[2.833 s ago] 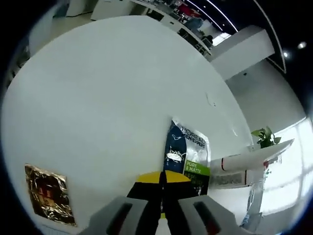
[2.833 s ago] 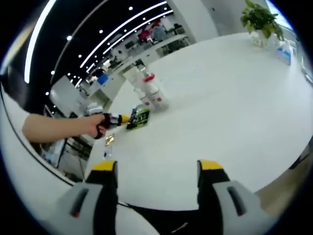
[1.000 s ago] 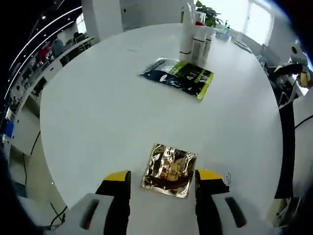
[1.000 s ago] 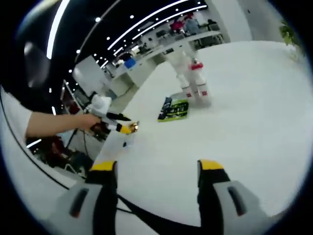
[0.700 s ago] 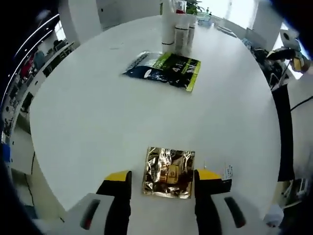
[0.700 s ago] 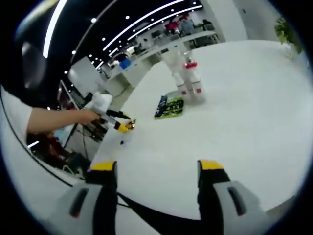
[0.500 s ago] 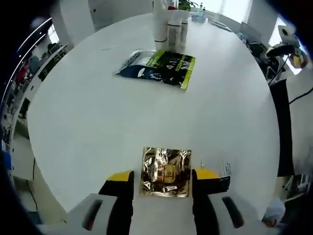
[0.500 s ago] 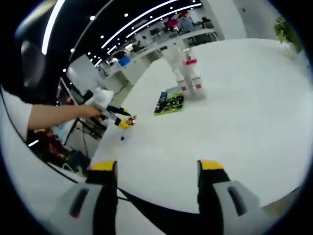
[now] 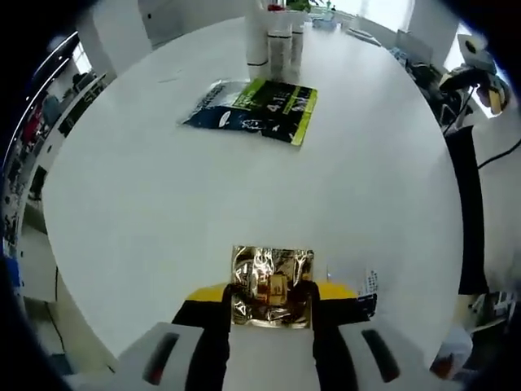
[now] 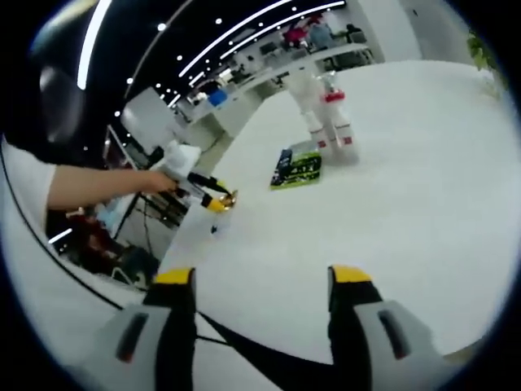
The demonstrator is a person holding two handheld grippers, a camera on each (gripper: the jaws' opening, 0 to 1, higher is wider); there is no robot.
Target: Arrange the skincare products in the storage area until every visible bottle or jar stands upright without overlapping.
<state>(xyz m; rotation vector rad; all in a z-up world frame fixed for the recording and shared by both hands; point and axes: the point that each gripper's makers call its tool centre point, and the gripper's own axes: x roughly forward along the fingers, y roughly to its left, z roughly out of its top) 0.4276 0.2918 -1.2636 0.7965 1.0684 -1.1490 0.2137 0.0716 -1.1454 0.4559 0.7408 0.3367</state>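
White laminate covers the round counter (image 9: 163, 187), the biggest thing we see, and it carries everything else. On it in the left gripper view lies a flat dark-blue and lime-green printed pouch (image 9: 252, 108), face up, with a cluster of tall white bottles (image 9: 269, 45) standing upright just beyond it near the far edge. We see the same pouch (image 10: 296, 169) and the same bottles (image 10: 330, 122) in the right gripper view, where one bottle shows a red cap. Nearest the left camera is a small crinkled gold foil sachet (image 9: 272, 287), lying flat by the near rim; a little white printed sticker (image 9: 368, 283) sits on the counter just beside it.

The left tongs (image 9: 269, 293) have their yellow-tipped jaws drawn in against the two side edges of the sachet, grasping it. From the right gripper view we also see those tongs (image 10: 218, 200) from the side, held by a person's hand (image 10: 155, 183) with a bare forearm reaching in over the counter's rim. The right tongs (image 10: 264, 281) hang released, jaws wide apart over bare counter, well away from the products.
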